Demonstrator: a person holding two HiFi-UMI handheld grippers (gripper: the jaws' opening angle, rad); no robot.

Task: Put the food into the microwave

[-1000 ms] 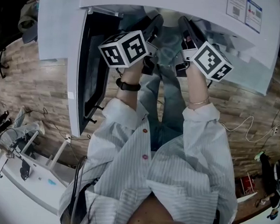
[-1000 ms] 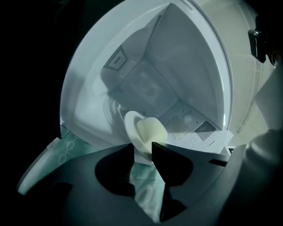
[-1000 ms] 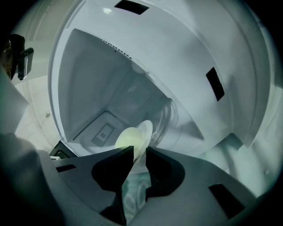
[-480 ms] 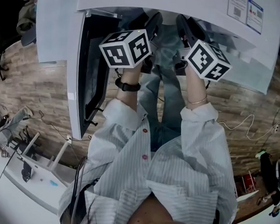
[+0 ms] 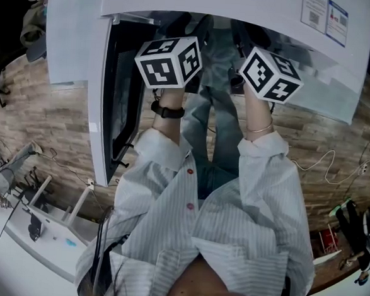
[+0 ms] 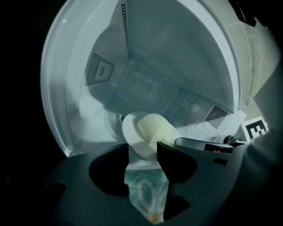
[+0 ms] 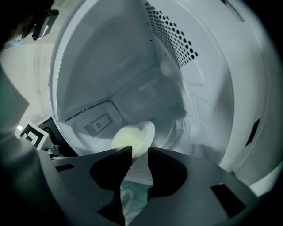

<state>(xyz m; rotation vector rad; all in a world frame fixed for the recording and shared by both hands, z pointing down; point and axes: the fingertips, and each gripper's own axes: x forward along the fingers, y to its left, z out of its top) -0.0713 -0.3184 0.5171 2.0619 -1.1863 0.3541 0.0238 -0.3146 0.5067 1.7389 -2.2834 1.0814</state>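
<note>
Microwave (image 5: 233, 5): at 12 o'clock in the head view. Its door (image 5: 123, 89) hangs wide open at 9 o'clock. Both hands reach into the cavity (image 6: 146, 57).

Plate (image 6: 131, 137): white, inside the cavity on its floor, at 6 o'clock of centre in both gripper views. Both views are rolled, so I cannot tell whether it lies flat.

Food (image 6: 152, 128): a pale, rounded bun-like piece on the plate, on the side towards the back wall. The task's thing is therefore already inside the oven.

Left gripper (image 6: 142, 148): its jaws have just been opening and now stand spread wide. The plate's near rim shows in the gap, but no pad presses on it.

Right gripper (image 7: 139, 149): its jaws have also just been opening, though the gap is narrower. The rim sits at their mouth with little room on either side. I judge this a release, not a pinch.

Risks, by judgement:
1. The narrower right gap is the main hazard. Pulling back before it clears could hook the rim and drag or tip the plate.
2. A tipped plate could send the rounded food sliding off.
3. A plate left near the front could foul the door when it closes.
4. The marker cubes sit close under the cavity's upper edge, so lifting while backing out could knock them.
</note>
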